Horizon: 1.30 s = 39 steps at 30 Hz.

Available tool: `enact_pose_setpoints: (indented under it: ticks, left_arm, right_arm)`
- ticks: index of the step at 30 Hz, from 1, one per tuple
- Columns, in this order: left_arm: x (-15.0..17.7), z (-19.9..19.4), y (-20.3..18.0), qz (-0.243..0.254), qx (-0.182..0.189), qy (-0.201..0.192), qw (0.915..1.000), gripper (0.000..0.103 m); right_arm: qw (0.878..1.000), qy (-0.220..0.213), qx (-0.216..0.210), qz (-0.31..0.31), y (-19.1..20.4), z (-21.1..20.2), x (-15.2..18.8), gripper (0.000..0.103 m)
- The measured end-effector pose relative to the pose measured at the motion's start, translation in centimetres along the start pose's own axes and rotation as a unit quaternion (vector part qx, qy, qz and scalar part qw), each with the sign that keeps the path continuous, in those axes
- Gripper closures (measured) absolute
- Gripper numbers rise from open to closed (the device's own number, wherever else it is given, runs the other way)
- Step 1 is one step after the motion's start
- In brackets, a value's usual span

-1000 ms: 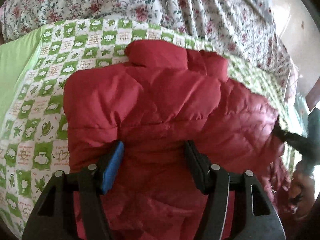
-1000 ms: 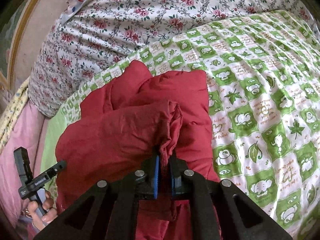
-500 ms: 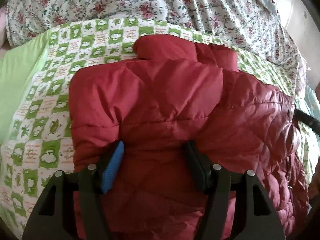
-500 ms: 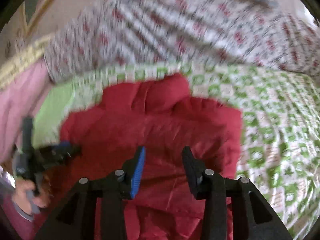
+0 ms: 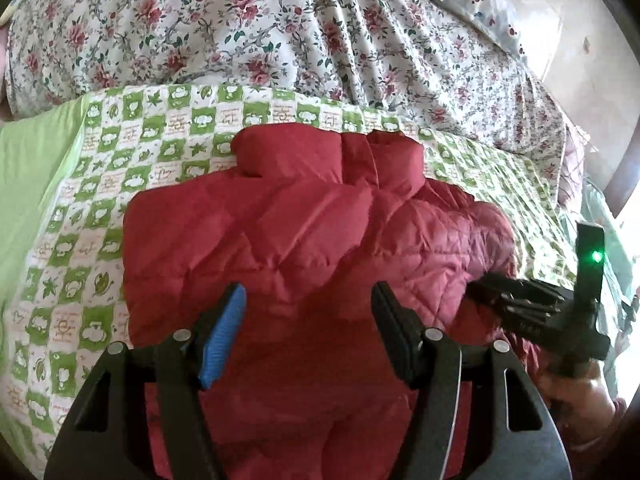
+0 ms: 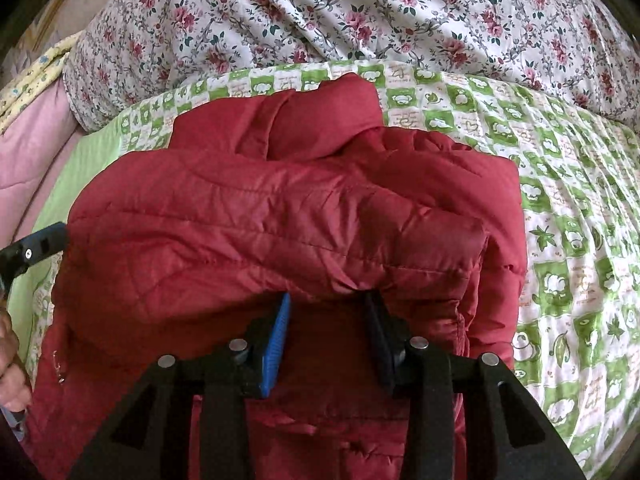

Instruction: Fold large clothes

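The red puffer jacket lies folded in on itself on the green-and-white checked quilt, collar toward the floral bedding behind it. The left hand-held gripper hangs over the jacket's near half with its jaws spread and nothing pinched. The right hand-held gripper has just been opening, its fingertips tucked under the edge of the folded-over sleeve, jaws apart, no fabric clamped between them.
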State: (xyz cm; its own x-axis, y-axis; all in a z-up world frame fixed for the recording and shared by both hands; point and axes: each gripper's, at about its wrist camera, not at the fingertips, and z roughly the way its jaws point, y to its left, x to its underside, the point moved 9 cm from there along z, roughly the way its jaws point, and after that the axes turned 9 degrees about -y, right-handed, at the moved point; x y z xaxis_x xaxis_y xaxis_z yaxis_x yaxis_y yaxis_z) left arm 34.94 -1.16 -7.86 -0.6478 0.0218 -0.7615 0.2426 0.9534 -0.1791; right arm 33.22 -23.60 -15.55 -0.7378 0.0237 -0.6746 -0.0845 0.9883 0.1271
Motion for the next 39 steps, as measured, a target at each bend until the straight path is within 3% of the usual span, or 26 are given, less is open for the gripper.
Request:
enact_pose_setpoints:
  ticks: [2, 4, 11, 16, 20, 25, 39]
  left_arm:
    - [1.0, 2.0, 0.9, 0.007, -0.037, 0.036, 0.9986, 0.039]
    - [2.3, 3.4, 1.9, 0.003, -0.049, 0.059, 0.997, 0.038]
    - [4.1, 4.4, 3.0, 0.018, -0.049, 0.066, 0.9964, 0.033]
    - [4.2, 4.5, 3.0, 0.024, -0.051, 0.069, 0.996, 0.033]
    - [4.2, 4.2, 3.1, 0.025, -0.049, 0.068, 0.9962, 0.033]
    - [4.4, 2.4, 4.0, 0.022, -0.06, 0.058, 0.9963, 0.033]
    - [5.3, 3.6, 4.9, 0.001, -0.057, 0.076, 0.9955, 0.031]
  right_arm:
    - [1.0, 0.0, -0.002, 0.001, 0.1, 0.2, -0.1, 0.063]
    - [1.0, 0.0, -0.003, 0.0, 0.0, 0.2, 0.0, 0.063]
    - [1.0, -0.002, -0.008, 0.014, -0.2, 0.1, 0.0, 0.063]
    - [0.999, -0.037, -0.003, 0.024, 0.1, -2.2, -1.5, 0.063]
    - [1.0, 0.007, 0.025, 0.017, -1.6, 0.0, 0.0, 0.063]
    - [1.0, 0.008, 0.012, 0.024, -2.1, 0.6, 0.5, 0.064]
    - [1.0, 0.005, 0.011, 0.025, -2.1, 0.8, 0.8, 0.064]
